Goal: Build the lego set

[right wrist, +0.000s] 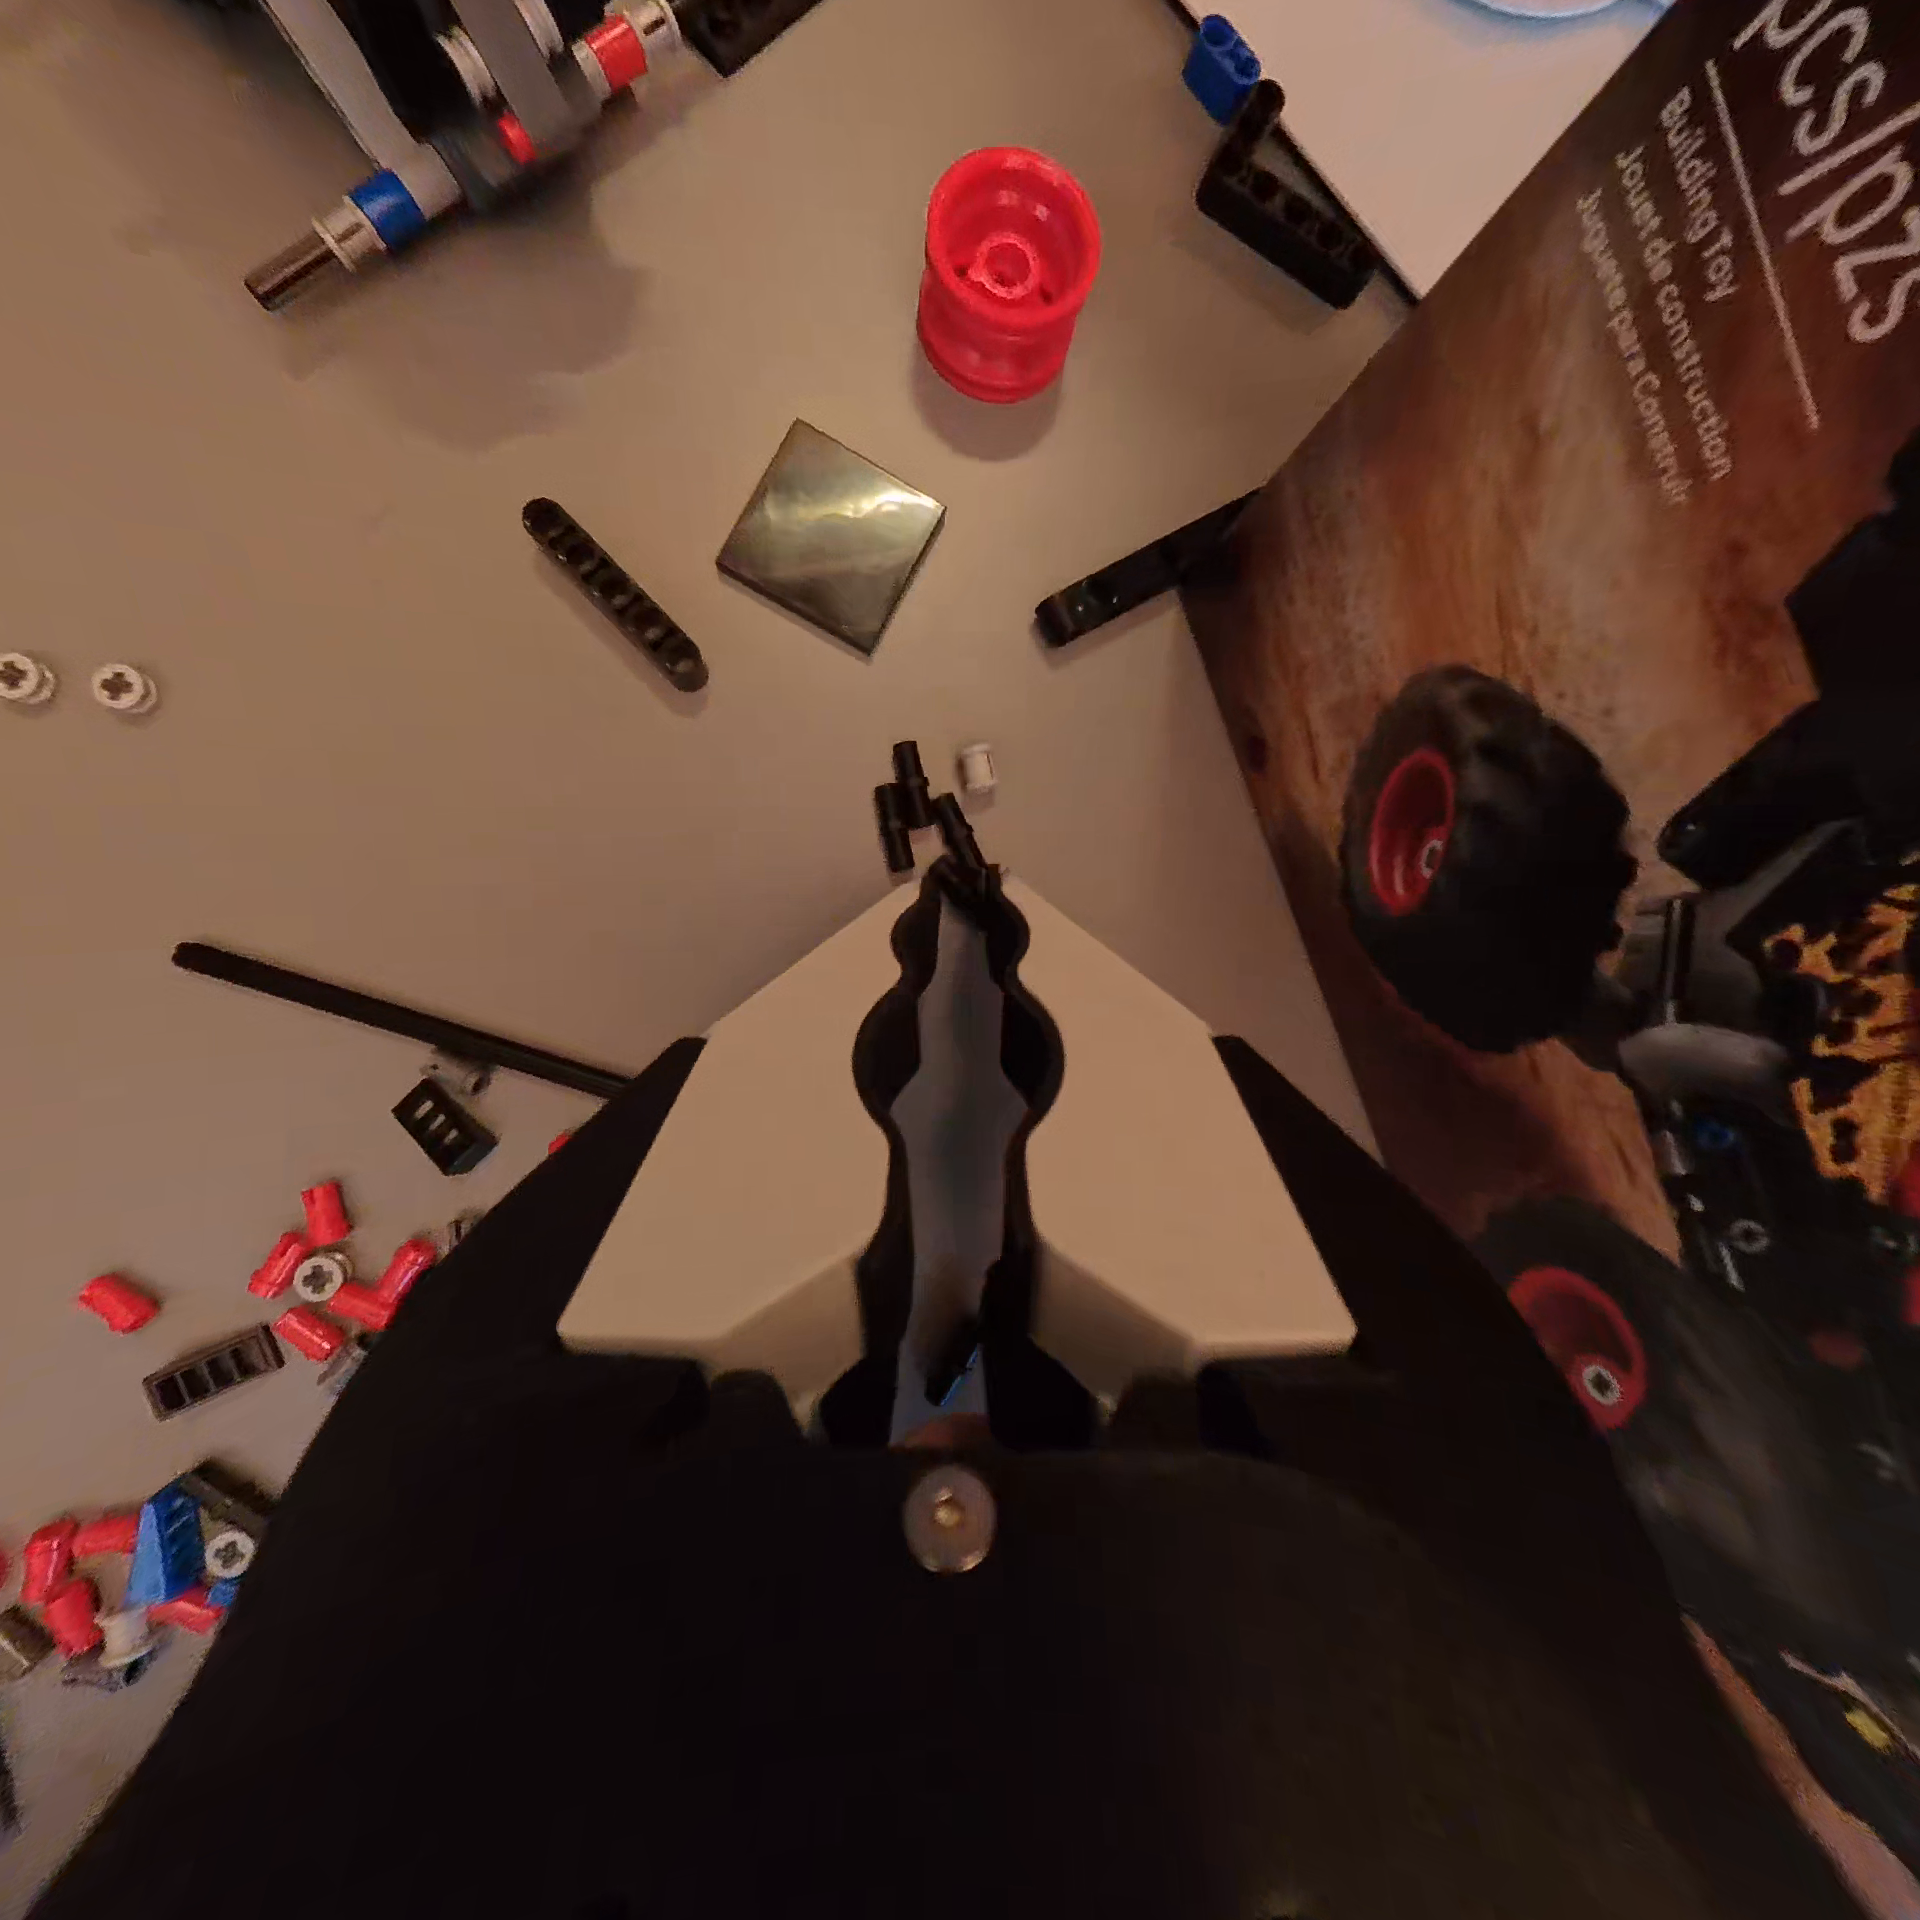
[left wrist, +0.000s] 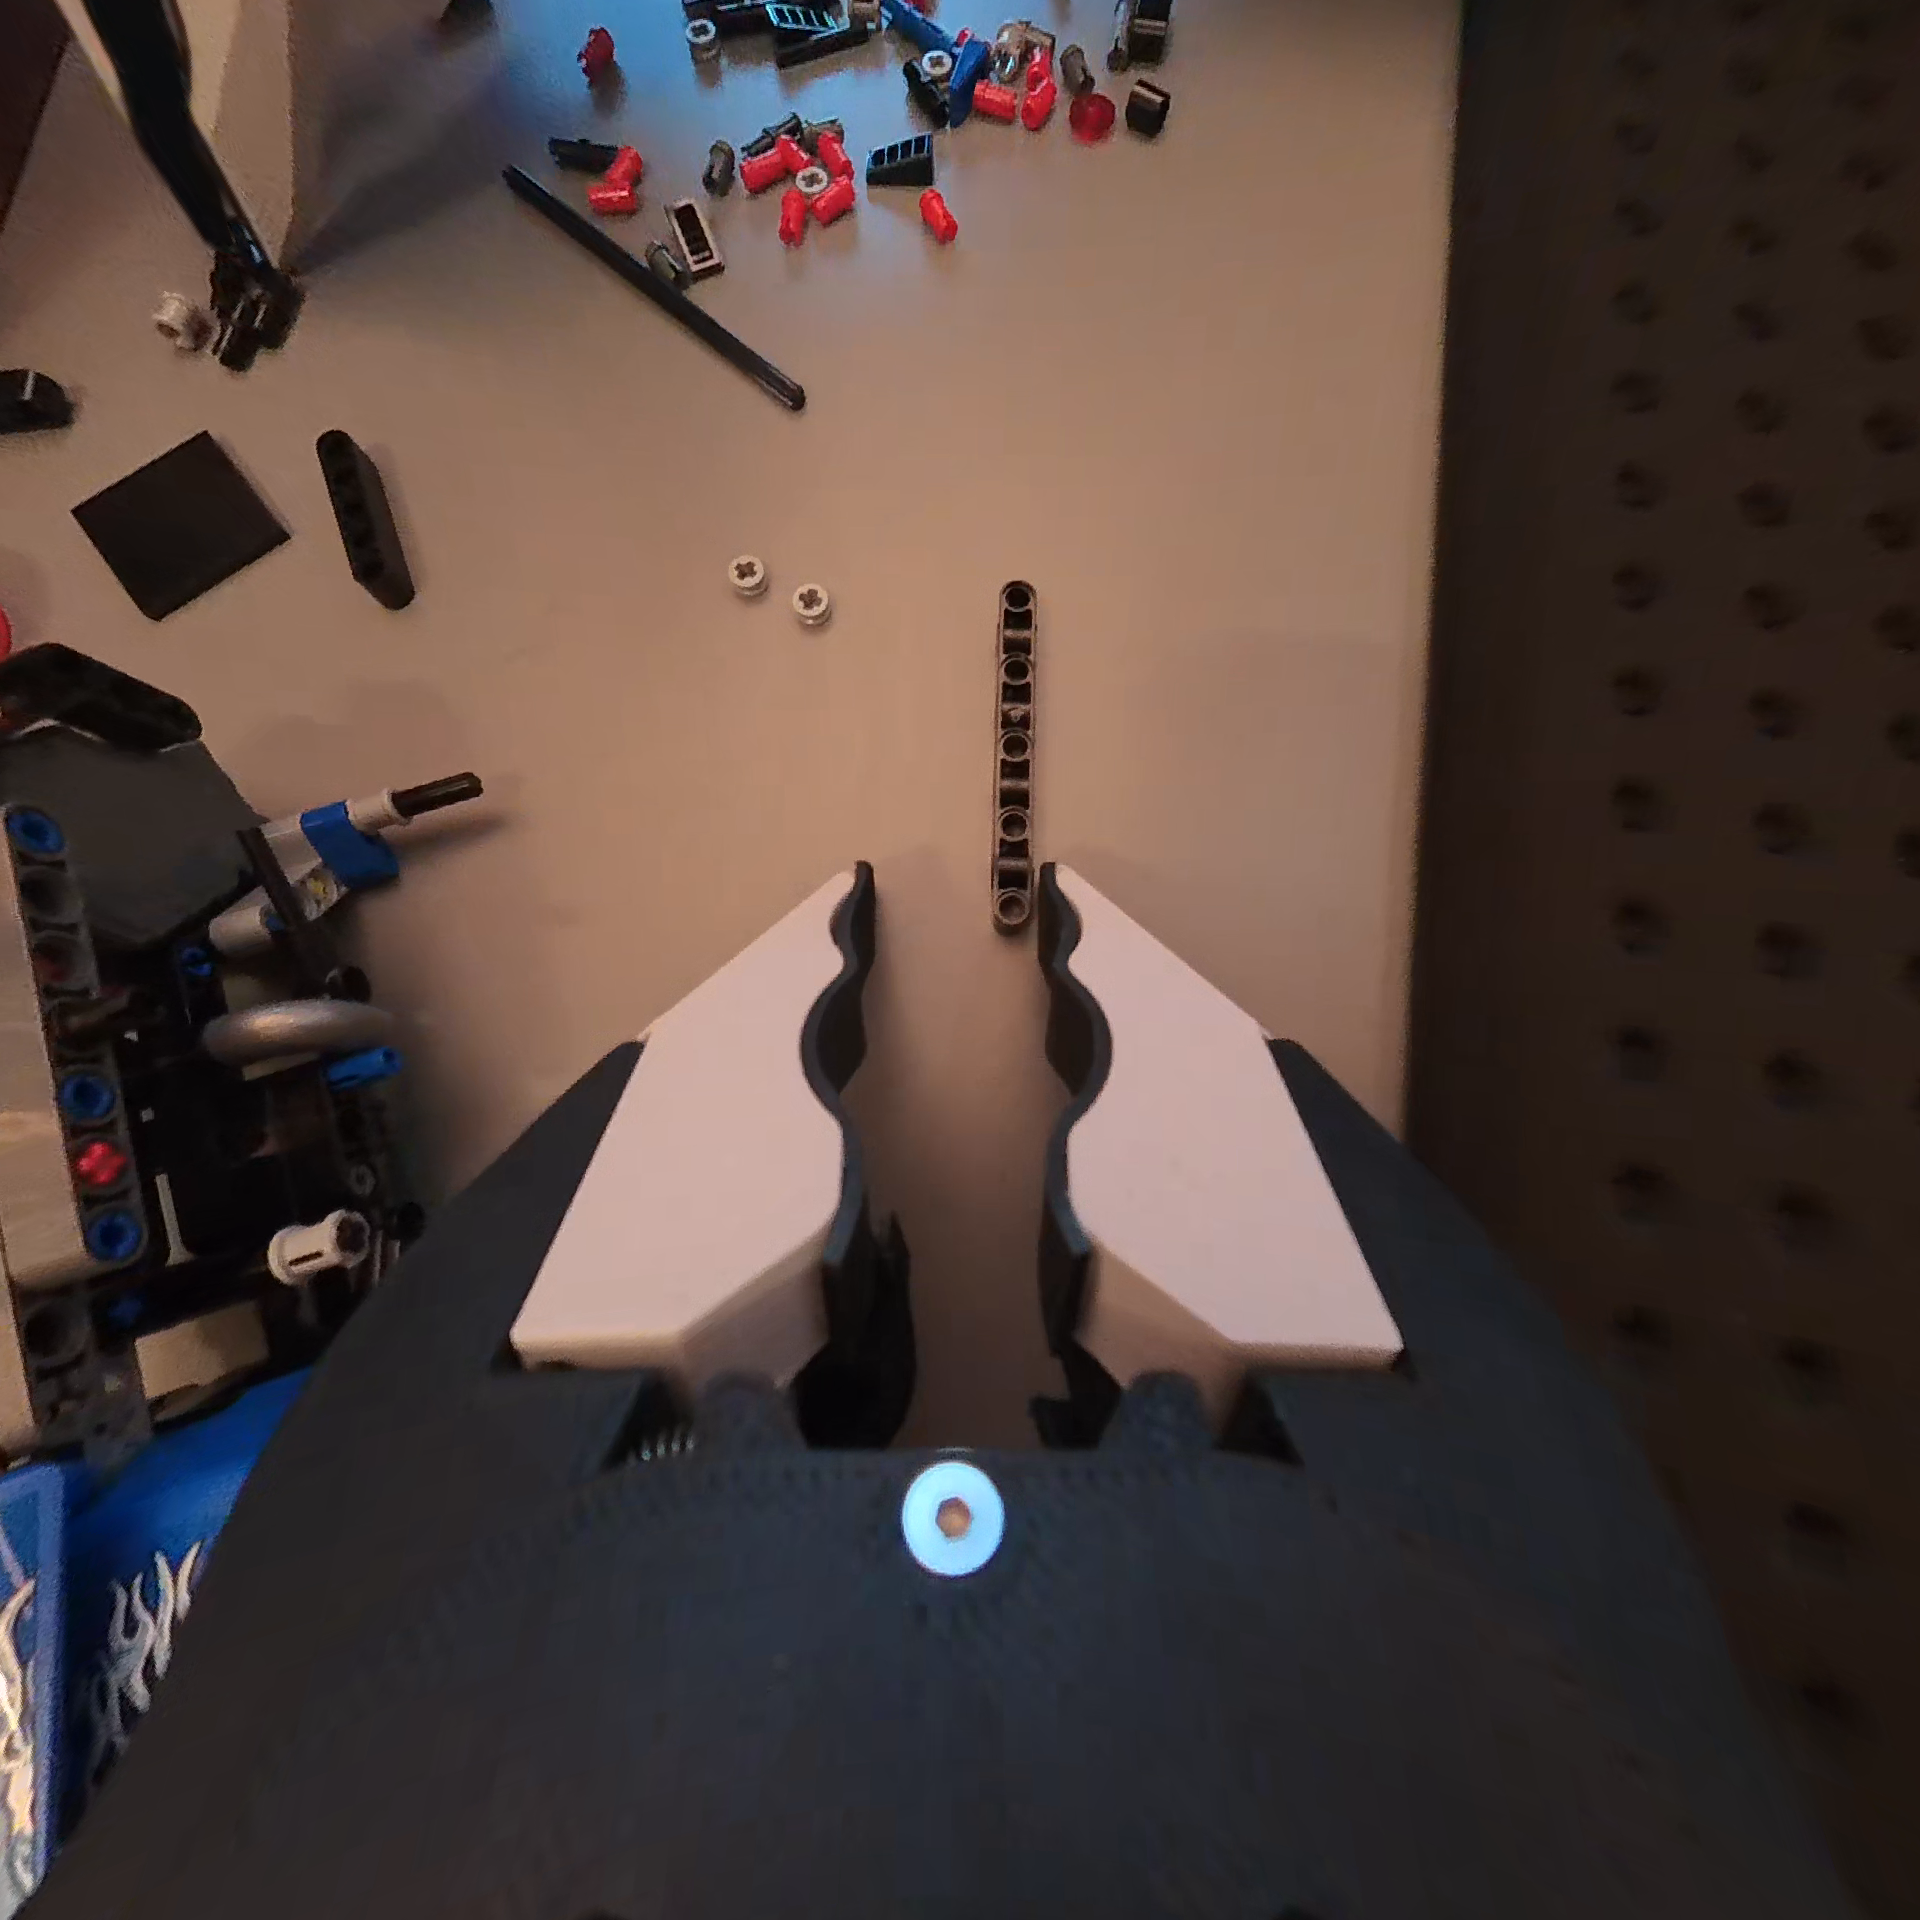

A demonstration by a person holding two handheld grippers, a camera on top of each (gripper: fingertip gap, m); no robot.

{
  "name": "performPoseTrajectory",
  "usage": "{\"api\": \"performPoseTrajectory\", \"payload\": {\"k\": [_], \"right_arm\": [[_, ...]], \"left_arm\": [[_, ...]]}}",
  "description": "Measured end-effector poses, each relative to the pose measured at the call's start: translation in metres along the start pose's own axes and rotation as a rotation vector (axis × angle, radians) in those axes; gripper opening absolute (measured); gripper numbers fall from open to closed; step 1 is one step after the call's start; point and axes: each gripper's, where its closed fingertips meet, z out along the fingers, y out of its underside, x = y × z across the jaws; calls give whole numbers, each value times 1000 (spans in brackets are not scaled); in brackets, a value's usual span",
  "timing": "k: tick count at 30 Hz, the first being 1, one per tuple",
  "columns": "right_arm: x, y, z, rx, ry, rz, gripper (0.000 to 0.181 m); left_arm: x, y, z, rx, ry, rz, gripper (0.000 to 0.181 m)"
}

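The right tongs [right wrist: 961,883] pinch a small black pin [right wrist: 958,831] above the counter [right wrist: 416,831] — the left tongs [left wrist: 956,894] gape apart beside a dark beam [left wrist: 1014,748].

Beige table [left wrist: 1143,468], loose red pins [left wrist: 821,182], grey beam [left wrist: 1015,753], red wheel hub [right wrist: 1006,272], black tile [right wrist: 831,535]

The right gripper [right wrist: 961,868] pinches a small black plastic connector piece [right wrist: 920,810] in its closed jaws, a red plastic wheel hub [right wrist: 1006,272] far ahead.

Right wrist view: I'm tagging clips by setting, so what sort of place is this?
Probably a hobby or home tabletop for toy building: loose building pieces, a red wheel hub, and the set's box lying on it.
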Motion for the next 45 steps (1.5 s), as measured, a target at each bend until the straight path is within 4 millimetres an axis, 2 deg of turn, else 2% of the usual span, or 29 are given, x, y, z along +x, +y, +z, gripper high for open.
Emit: {"api": "performPoseTrajectory", "payload": {"k": [8,13,16,19,23,27,30,38,45], "right_arm": [[-6,3,-5,26,-17,69,3],[-25,-9,-29,69,23,88,3],[-49,-32,-48,160,31,83,2],[-86,-59,-59,246,-35,89,2],[-130,-87,-61,318,-132,94,2],[-156,-109,-61,396,-245,151,2],[-162,-115,-58,405,-275,175,3],[-172,-123,-55,442,-348,228,3],[-180,-126,-53,451,-405,251,3]], "left_arm": [[-2,-4,-1,19,-21,11,30],[-7,-15,-6,62,-74,41,29],[-9,-23,-11,99,-105,51,30],[-16,-35,-20,150,-181,87,30],[-23,-51,-33,205,-319,193,31],[-24,-61,-43,226,-436,312,31],[-20,-62,-43,223,-439,331,33],[-23,-73,-61,289,-522,374,26],[-19,-71,-57,274,-508,410,18]]}}
